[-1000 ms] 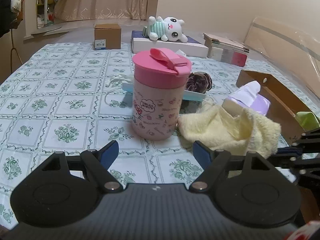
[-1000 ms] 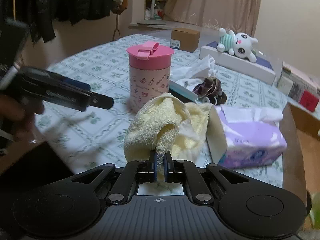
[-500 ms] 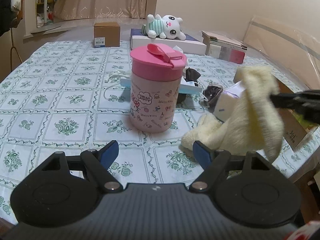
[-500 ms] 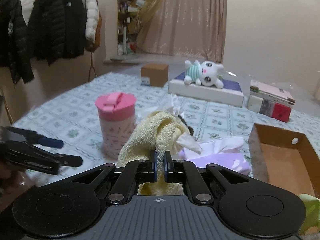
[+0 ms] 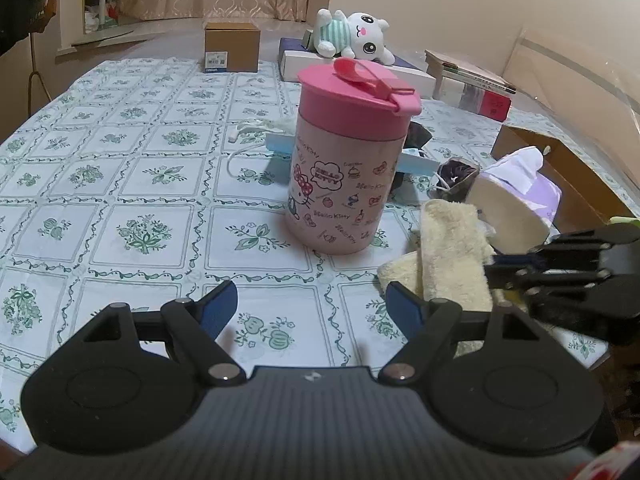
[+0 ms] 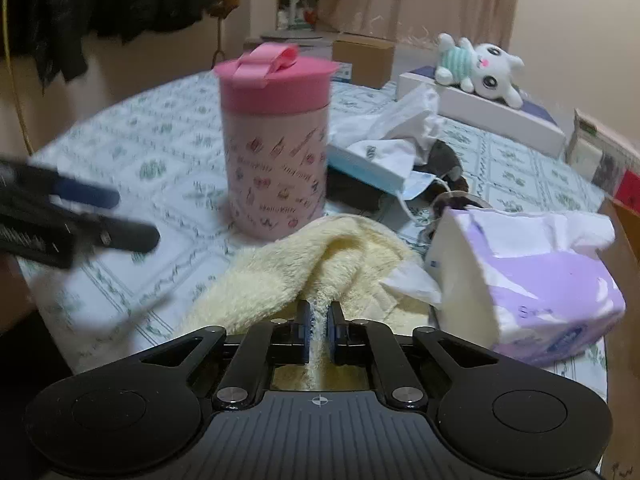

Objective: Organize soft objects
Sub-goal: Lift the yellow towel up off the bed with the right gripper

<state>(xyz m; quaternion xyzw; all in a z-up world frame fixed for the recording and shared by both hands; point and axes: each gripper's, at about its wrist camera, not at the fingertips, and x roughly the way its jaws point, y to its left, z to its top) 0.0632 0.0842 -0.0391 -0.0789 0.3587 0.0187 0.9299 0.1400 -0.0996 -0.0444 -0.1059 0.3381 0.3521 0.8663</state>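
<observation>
Towel (image 6: 320, 256) lies crumpled on the counter (image 5: 160, 208), between the cup (image 5: 344, 160) and the tissue pack (image 6: 532, 280), one fold running straight back into our right gripper (image 6: 319, 328). Its fingers have just been easing apart, the fold between them, pads barely clear we judge. Our left gripper (image 5: 312, 312) hangs wide and empty, towel just off its right finger. Right is nearer
</observation>
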